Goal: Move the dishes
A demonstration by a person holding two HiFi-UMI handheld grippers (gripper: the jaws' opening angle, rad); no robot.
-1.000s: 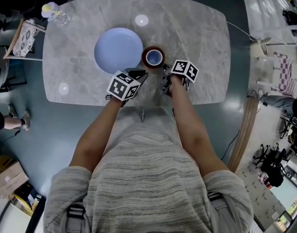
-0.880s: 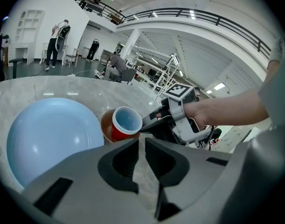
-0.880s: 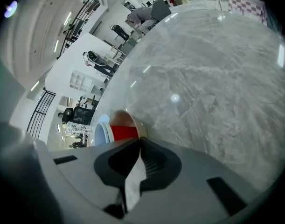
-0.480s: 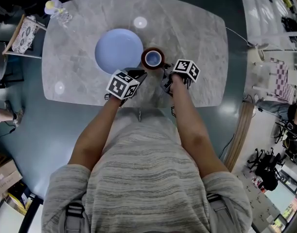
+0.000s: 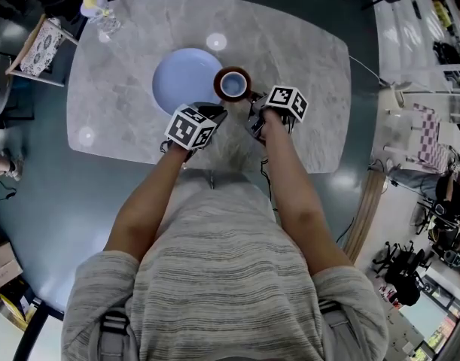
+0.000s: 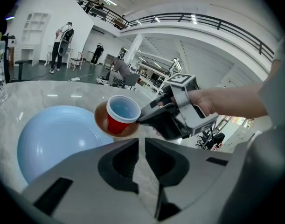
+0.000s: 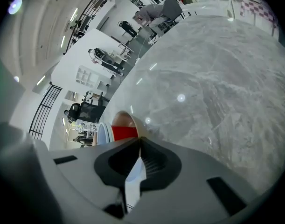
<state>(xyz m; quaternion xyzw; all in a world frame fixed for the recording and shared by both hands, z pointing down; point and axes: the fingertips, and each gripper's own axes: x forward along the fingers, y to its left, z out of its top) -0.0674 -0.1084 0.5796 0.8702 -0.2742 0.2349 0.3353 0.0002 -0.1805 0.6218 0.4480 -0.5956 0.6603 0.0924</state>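
Right tongs (image 7: 139, 140) pinch brown saucer (image 6: 101, 121) bearing red cup (image 6: 117, 124).

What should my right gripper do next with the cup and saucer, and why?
Probably carry them level toward the middle of the blue plate. The right gripper, its jaws just closed on the rim, holds the saucer with the red cup upright on it, overlapping only the plate's edge.
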